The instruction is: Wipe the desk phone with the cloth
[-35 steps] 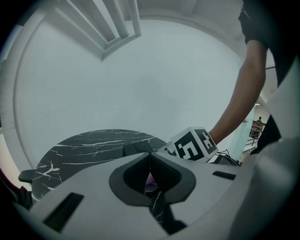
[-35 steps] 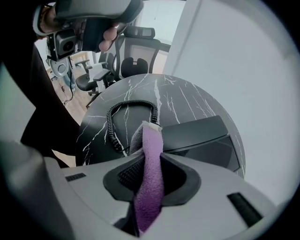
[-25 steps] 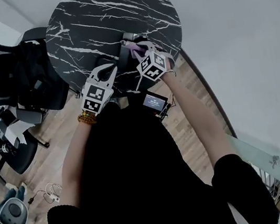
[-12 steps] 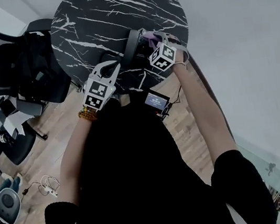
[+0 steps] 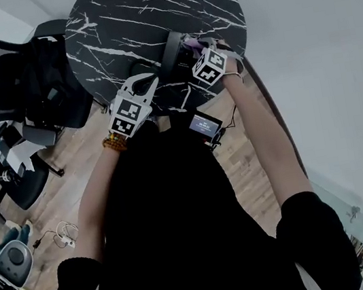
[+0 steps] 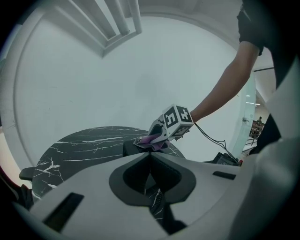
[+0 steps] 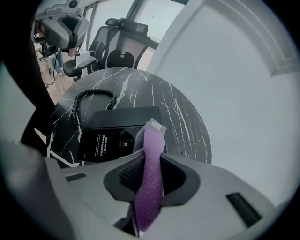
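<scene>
My right tool (image 7: pixel 151 157) is clamped on a purple cloth (image 7: pixel 150 187), which runs up between the jaws and sticks out past the tips. The cloth's free end sits at the right-hand edge of the black desk phone (image 7: pixel 115 133). The phone lies flat on the round, black, white-veined surface (image 7: pixel 183 117), with its coiled cord (image 7: pixel 93 99) curling off the far left corner. My left tool (image 6: pixel 150 155) has its jaws closed tip to tip with nothing between them. It hangs over the near edge of the surface, apart from the phone. An office chair (image 5: pixel 20 85) stands to the left of the surface.
</scene>
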A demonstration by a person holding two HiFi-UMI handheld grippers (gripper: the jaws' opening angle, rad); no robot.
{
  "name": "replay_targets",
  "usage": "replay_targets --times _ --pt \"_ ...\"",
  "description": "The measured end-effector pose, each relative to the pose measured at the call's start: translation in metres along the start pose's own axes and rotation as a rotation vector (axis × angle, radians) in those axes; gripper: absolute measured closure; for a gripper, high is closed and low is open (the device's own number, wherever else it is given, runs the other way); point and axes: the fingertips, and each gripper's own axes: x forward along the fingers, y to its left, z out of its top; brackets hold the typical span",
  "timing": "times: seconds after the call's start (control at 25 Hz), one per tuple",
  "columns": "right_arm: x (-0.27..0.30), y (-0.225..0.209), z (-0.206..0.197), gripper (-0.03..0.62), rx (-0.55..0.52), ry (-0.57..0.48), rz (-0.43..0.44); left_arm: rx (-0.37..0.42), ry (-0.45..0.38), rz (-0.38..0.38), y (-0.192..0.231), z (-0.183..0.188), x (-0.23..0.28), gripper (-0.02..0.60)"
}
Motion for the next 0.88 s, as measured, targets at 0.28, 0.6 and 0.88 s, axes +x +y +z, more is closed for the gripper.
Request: replay_targets --times 0.28,0.6,0.88 --pt "0.0 0.01 -0.001 0.522 -0.056 0.048 0.037 0.0 0.001 -0.005 0.0 -0.001 0.002 0.566" --pt "0.0 0.02 -0.001 0.522 -0.088 0.1 0.039 -0.005 -0.019 0.005 0.005 0.001 0.001 0.566" --pt "0.0 0.035 -0.001 0.523 -0.084 0.104 0.039 -0.004 -0.017 0.0 0.006 0.0 -0.001 0.566"
